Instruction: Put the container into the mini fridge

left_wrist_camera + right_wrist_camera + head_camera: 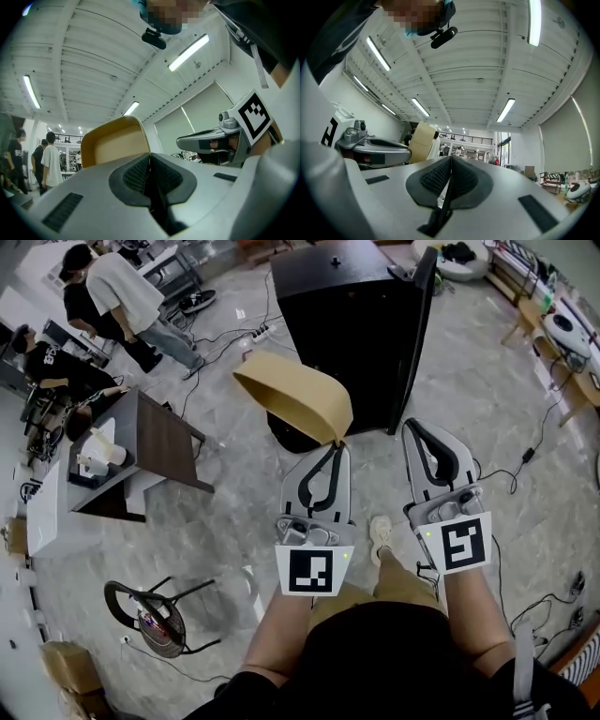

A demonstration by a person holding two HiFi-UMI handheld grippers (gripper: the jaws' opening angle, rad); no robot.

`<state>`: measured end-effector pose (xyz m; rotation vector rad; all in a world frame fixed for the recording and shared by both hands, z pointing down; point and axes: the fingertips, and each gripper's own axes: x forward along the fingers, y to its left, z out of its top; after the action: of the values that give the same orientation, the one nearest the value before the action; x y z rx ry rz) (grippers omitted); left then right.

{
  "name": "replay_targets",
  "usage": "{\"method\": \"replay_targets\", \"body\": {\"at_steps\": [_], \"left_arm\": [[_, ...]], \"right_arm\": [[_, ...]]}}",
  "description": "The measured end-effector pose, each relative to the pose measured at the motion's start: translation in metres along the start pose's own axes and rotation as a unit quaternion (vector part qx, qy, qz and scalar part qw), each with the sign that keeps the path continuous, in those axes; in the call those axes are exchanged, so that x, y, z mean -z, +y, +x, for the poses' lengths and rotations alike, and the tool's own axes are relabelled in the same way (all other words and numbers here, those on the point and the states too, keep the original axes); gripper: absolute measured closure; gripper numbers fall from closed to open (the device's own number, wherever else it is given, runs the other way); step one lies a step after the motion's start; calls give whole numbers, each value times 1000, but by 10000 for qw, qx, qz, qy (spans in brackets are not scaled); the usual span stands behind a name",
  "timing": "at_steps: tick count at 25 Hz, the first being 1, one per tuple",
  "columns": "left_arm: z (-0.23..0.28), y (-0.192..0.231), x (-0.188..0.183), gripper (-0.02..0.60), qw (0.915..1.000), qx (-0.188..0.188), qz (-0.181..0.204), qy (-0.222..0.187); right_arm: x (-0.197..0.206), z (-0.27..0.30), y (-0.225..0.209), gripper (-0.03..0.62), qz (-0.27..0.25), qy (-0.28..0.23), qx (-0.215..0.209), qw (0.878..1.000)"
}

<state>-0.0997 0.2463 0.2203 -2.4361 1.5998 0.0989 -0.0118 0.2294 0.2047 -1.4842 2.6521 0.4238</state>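
At frame centre your left gripper (336,446) pinches the tan container (295,395) by its rim and your right gripper (411,426) is closed on nothing, so grip firmly and steer the container level into the open fridge (342,324) just above.

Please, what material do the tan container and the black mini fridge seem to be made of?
The container is probably plastic with a matte tan finish: it has a thin wall, rounded corners and one even colour, with no grain or gloss. The mini fridge looks like painted metal or hard plastic, black with a dull sheen, judging by its flat smooth panels and straight edges. Which of the two it is, the pictures do not tell.
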Motion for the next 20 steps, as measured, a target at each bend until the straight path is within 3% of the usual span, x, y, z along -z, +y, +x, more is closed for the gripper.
{"method": "replay_targets", "body": {"at_steps": [5,10,17,20], "left_arm": [[53,18,17,552,9998,-68,152,98],[106,29,24,552,9997,-229,-87,55],[160,35,43,552,9990,-81,318,296],[179,38,49,552,9990,-168,206,346]], "right_arm": [[10,47,-30,559,282,-167,-51,9995],[21,86,-62,559,399,-162,-146,9990],[37,130,-100,559,433,-191,-245,9986],[42,143,-114,559,434,-208,-291,9984]]}}
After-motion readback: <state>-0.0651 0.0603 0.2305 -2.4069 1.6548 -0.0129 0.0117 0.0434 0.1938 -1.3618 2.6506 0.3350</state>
